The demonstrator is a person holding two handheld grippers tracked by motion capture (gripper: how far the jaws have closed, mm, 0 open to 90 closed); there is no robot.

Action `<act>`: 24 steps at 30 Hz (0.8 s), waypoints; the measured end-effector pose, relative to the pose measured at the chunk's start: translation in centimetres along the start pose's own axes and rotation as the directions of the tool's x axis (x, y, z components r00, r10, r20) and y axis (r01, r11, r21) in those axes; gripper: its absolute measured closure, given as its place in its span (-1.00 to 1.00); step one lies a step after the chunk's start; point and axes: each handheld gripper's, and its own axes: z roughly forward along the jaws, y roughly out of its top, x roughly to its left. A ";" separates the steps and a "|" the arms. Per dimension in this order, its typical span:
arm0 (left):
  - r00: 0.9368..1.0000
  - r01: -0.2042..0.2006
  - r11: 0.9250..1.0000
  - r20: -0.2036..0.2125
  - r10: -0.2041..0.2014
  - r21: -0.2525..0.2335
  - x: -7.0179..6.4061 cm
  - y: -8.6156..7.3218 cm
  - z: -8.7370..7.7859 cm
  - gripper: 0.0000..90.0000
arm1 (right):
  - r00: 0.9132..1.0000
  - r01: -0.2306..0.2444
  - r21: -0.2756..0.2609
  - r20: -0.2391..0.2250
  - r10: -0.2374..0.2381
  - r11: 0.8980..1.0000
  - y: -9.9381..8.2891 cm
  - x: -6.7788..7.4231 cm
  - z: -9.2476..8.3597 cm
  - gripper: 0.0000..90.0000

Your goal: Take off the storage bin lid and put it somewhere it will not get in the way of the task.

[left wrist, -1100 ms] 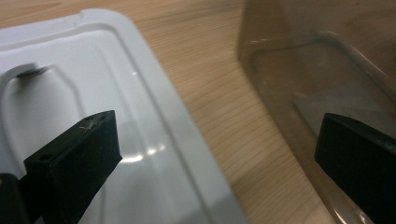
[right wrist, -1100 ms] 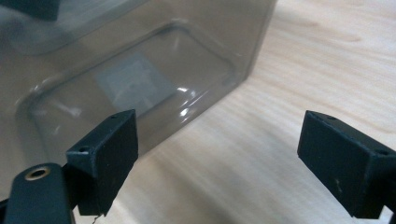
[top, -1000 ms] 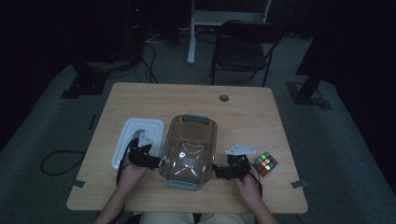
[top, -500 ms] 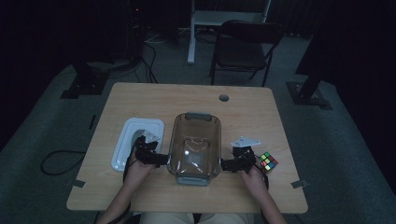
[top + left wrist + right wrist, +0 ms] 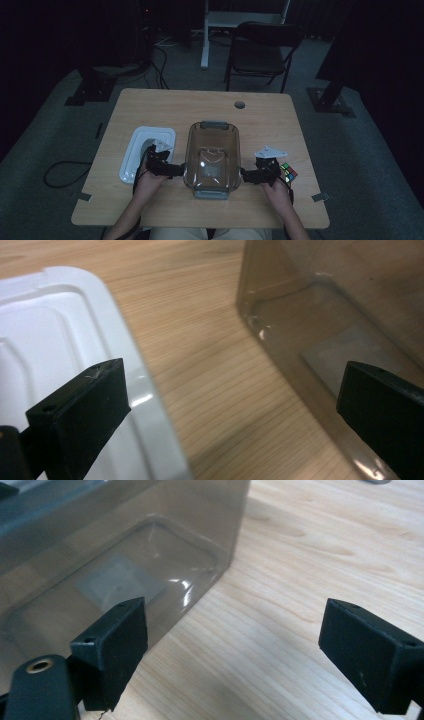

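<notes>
Left gripper view looks along the left gripper (image 5: 235, 405), whose jaws stand wide apart with nothing between them; one jaw hangs over the white lid (image 5: 55, 365), the other sits in front of the clear container (image 5: 340, 315). Right gripper view has the right gripper (image 5: 250, 655) spread just as wide and empty, one jaw close against the container's wall (image 5: 125, 545), the other over bare table (image 5: 320, 545).

From the high view, the container (image 5: 212, 159) stands upright near the front middle of the table (image 5: 200, 105), the left gripper (image 5: 172, 171) just beside its left wall and the right gripper (image 5: 248, 176) just beside its right wall. Whether either touches the wall I cannot tell. The lid (image 5: 145, 150) lies flat just left of the container, and a puzzle cube (image 5: 288, 172) sits near its right side, behind the right gripper.

Judging from this, the risks are these:
- A one-sided push could skid or twist the light, smooth container instead of holding it.
- Jaws closing on the thin clear wall may slip off its slick surface.
- The left gripper, so near the lid, could nudge or catch its rim.
- A backward sweep of the right hand could knock the cube.
</notes>
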 end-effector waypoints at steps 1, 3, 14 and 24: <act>1.000 0.000 1.000 -0.017 0.000 -0.002 0.2 0.0 -0.3 -0.98 | 1.000 -0.009 -0.005 -0.001 0.009 1.000 0.0 -0.1 -0.2 -0.74; 0.999 0.016 1.000 -0.033 -0.016 -0.006 0.8 0.1 -0.8 -0.98 | 1.000 -0.019 -0.008 0.003 0.019 1.000 -0.1 -0.4 -0.5 -0.74; 0.981 0.099 0.993 -0.161 -0.107 -0.059 5.5 -1.2 -4.3 -0.84 | 0.999 -0.034 -0.013 0.033 0.034 0.999 -0.8 -1.1 -1.6 -0.74; 0.960 0.205 0.977 -0.182 -0.213 -0.062 8.2 -3.3 -3.7 -0.14 | 0.998 -0.041 -0.020 0.037 0.042 0.999 -0.9 -1.3 -1.8 -0.74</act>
